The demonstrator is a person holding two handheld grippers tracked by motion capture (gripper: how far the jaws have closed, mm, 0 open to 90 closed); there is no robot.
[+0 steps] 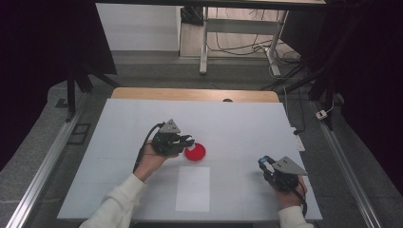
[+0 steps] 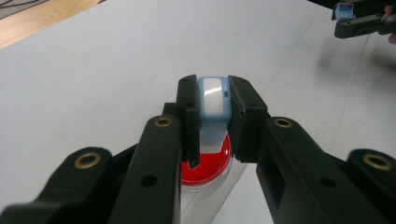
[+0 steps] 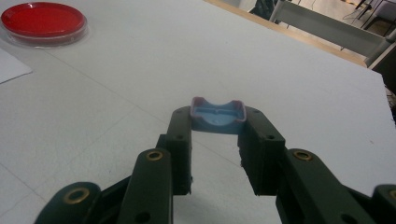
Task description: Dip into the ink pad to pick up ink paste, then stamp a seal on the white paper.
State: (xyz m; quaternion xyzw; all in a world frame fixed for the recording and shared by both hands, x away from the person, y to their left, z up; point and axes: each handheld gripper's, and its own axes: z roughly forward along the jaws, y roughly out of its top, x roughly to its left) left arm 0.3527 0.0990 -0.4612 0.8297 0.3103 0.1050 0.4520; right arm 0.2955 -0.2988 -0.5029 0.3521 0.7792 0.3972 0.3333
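white sheet lies just beside red dish.

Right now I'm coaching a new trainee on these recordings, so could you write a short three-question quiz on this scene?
1. True or false: the left hand-held gripper is shut on a light blue piece.
2. What lies right below that piece? A) white paper sheet B) red dish C) bare table
3. Fill in: the right hand-held gripper grips a blue ____.

Key: 1 true; 2 B; 3 cap.
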